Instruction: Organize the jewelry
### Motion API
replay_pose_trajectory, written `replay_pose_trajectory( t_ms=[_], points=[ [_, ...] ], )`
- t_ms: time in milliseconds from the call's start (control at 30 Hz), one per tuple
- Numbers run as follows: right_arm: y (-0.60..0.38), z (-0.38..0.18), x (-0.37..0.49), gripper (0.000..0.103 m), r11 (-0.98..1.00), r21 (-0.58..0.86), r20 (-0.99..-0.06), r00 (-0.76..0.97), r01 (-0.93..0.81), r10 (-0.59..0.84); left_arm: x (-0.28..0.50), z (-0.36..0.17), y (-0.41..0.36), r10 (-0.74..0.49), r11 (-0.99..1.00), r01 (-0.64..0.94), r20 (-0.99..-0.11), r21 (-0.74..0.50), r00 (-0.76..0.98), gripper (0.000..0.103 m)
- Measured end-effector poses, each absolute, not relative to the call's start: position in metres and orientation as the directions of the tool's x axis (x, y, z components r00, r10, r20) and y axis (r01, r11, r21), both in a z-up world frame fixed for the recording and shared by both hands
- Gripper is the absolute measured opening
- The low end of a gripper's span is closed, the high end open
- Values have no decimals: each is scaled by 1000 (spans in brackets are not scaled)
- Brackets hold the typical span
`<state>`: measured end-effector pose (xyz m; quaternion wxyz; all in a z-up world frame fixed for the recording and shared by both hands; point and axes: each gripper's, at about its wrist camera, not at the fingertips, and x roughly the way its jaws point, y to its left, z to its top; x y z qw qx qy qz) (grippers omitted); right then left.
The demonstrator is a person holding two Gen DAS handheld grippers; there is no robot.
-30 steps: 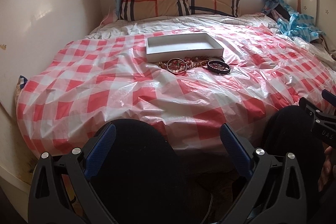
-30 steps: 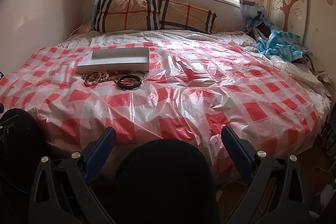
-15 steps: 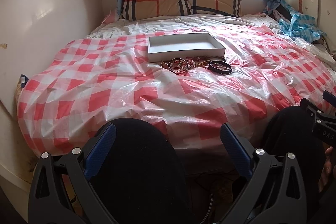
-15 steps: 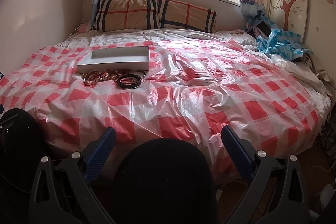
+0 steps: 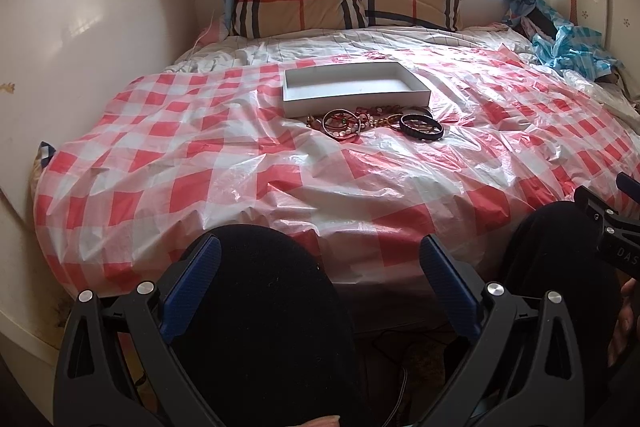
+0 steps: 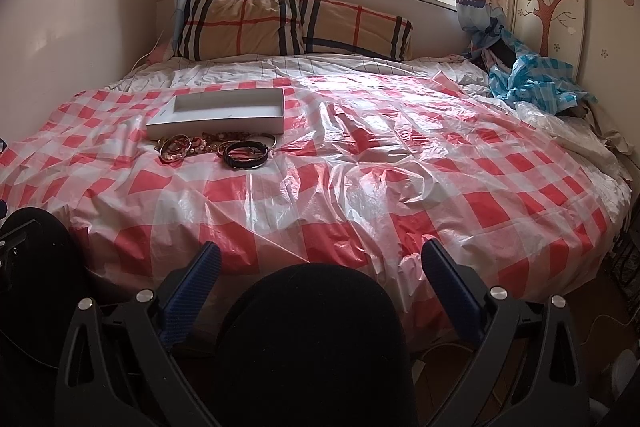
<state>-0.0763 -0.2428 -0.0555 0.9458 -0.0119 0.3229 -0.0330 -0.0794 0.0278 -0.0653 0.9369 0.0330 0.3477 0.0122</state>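
Observation:
A shallow white box (image 5: pixel 354 89) (image 6: pixel 224 115) lies empty on the bed's red-checked plastic sheet (image 5: pixel 240 171) (image 6: pixel 400 163). Just in front of it sits a heap of jewelry: beaded bracelets and bangles (image 5: pixel 342 121) (image 6: pixel 176 147) and black bangles (image 5: pixel 422 127) (image 6: pixel 246 155). My left gripper (image 5: pixel 320 267) is open and holds nothing, low over a black-clad knee, well short of the heap. My right gripper (image 6: pixel 320 271) is open too, over the other knee, with the heap far off to its upper left.
Two plaid pillows (image 5: pixel 344 5) (image 6: pixel 292 27) lean under the window. Crumpled blue cloth (image 5: pixel 568 47) (image 6: pixel 524 79) lies at the bed's far right. A pale wall panel (image 5: pixel 80 47) borders the left side. Part of the right gripper's body (image 5: pixel 608 227) shows at right.
Both views have crept slightly forward toward the bed, so the box and jewelry look a little nearer. Both grippers have stayed open.

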Motion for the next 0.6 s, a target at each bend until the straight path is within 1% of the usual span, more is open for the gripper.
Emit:
replay_pose_trajectory(
  t_ms=[467,600],
  points=[
    [-249,-56,-79,96,998,-46,-610,790,50,-68,-80,-65,29,46,997,1,-656,71,754,95],
    [-236,-49,-82,96,996,-90,-589,806,6,-58,-83,-62,37,43,998,4,-663,69,748,95]
  ],
)
